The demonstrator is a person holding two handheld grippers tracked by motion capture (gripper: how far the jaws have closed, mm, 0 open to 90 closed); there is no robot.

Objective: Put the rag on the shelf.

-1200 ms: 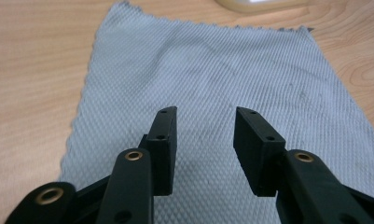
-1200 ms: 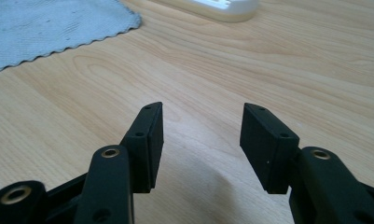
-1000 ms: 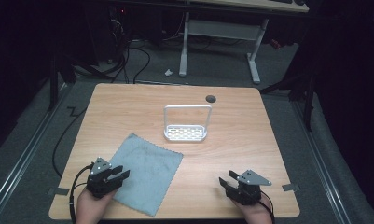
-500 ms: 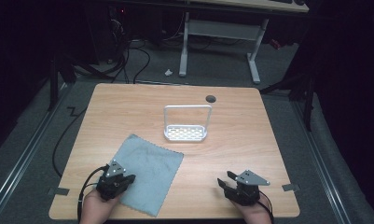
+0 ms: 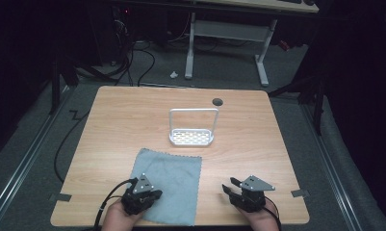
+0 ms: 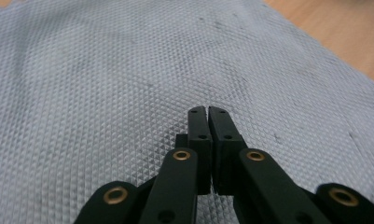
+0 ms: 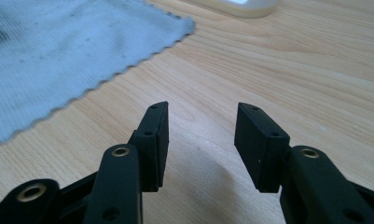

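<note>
Waffle-weave grey cloth, left gripper pressed together, right gripper spread, closing over woodgrain.

The wooden counter stood on grey carpeted floor in a dim room. Behind it stood a white-legged desk, with black cables trailing over the floor at the back left.

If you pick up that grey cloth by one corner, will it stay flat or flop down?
Probably flop: the grey cloth lies thin and flat on the table, with no stiff edge. Its woven bumpy surface likely grips well. It looks light, so it may slide if pushed.
</note>
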